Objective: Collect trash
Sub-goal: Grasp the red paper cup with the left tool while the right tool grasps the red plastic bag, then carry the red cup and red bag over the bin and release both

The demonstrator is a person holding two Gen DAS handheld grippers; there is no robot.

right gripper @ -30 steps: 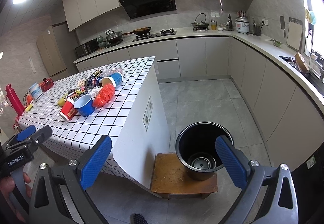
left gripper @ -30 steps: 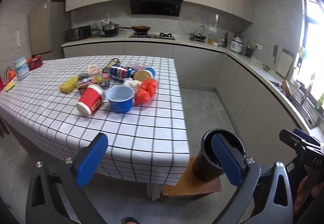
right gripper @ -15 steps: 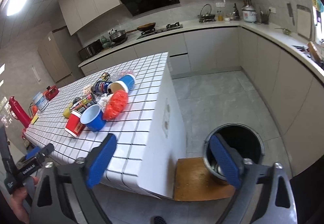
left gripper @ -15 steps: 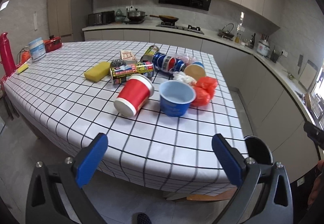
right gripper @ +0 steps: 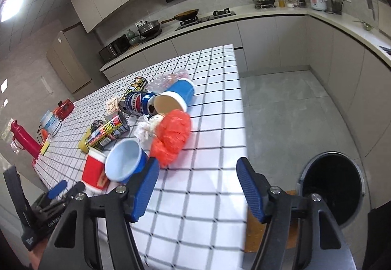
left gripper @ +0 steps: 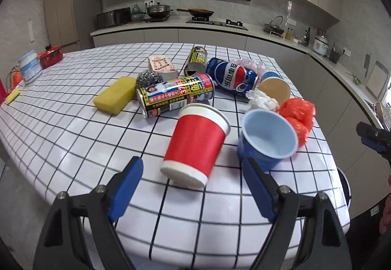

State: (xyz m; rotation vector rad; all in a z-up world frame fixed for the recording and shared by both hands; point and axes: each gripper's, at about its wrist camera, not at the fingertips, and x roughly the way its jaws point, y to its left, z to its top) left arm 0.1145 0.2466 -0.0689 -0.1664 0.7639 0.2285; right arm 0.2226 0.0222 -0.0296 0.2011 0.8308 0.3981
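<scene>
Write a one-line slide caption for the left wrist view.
Left tool, closing on nothing yet, approaches a tipped red cup among trash on the checked table.

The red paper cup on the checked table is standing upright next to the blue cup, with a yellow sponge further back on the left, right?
Not quite: the red paper cup is lying on its side, not upright, as the left wrist view shows. The rest holds: it lies next to the blue cup on the checked table, with the yellow sponge further back on the left.
</scene>
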